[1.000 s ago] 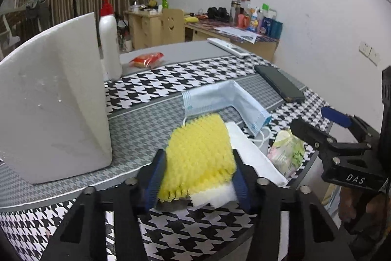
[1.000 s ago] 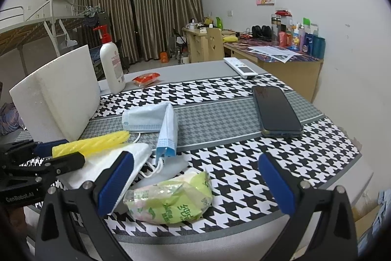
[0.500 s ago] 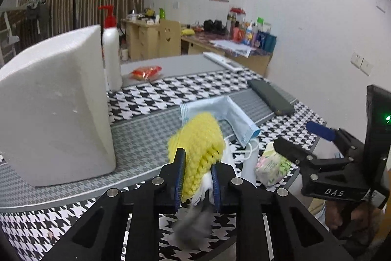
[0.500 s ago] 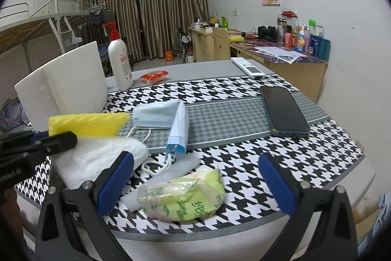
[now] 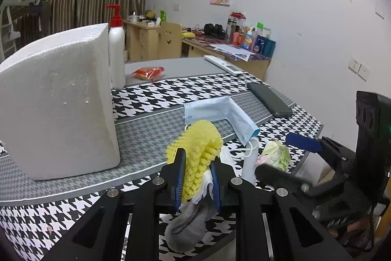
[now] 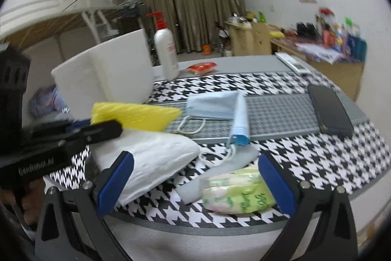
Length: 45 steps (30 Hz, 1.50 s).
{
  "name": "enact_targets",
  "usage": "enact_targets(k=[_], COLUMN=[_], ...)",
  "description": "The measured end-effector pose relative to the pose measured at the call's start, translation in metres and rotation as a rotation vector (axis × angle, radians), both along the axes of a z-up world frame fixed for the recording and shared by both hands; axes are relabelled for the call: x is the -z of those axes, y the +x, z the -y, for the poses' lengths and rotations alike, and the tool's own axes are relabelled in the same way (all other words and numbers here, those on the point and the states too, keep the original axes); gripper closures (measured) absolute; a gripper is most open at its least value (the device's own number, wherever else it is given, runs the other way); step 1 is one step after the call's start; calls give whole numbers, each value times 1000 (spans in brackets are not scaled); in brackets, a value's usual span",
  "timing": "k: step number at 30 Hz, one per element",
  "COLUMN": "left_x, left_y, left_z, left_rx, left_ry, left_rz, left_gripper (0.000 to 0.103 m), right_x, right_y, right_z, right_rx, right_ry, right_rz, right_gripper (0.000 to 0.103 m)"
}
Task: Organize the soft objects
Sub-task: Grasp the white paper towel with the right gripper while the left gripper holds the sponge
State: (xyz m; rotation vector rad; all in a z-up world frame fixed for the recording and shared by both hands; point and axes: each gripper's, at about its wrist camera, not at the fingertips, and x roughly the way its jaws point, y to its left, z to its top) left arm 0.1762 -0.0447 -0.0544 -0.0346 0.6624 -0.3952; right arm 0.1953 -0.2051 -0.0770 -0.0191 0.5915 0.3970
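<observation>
Squeezing the yellow sponge (image 5: 200,158), the left gripper (image 5: 196,182) has just closed, while the tissue pack (image 6: 238,195) waits unsorted between the right gripper's (image 6: 195,184) wide-apart jaws.

Your table (image 6: 317,158) wears a black-and-white houndstooth cloth with a grey band across it. On it you have a white foam block (image 5: 56,99) standing upright, a pump bottle (image 5: 116,55) just behind it, a red snack packet (image 5: 147,72), a white remote (image 5: 223,64), a dark phone (image 6: 330,110), a folded blue face mask (image 6: 215,105) and a green tissue pack (image 6: 240,195) near the front edge.
</observation>
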Motion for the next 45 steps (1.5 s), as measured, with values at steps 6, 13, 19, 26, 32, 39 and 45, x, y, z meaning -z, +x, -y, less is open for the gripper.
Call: enact_targets(k=[6, 13, 19, 26, 32, 39, 45], left_x=[1, 3, 4, 0, -4, -10, -13], left_y=[2, 3, -1, -8, -6, -13, -18], left_z=[-3, -7, -8, -14, -31, -41, -41], left_rx=[-2, 7, 51, 49, -13, -51, -55], left_ry=[-7, -13, -22, -31, -43, -39, -30], left_rz=[-5, -19, -31, -9, 11, 40, 56], left_gripper=[82, 82, 82, 83, 91, 91, 91], right_x=[6, 19, 26, 30, 24, 7, 10], right_y=[-9, -14, -6, 1, 8, 6, 13], right_z=[-24, -50, -61, -63, -45, -32, -27], right_rx=[-131, -211, -270, -271, -196, -168, -143], right_ry=[-44, -141, -191, -182, -133, -92, -91], right_rz=[8, 29, 30, -16, -35, -2, -28], right_gripper=[11, 21, 40, 83, 87, 87, 87])
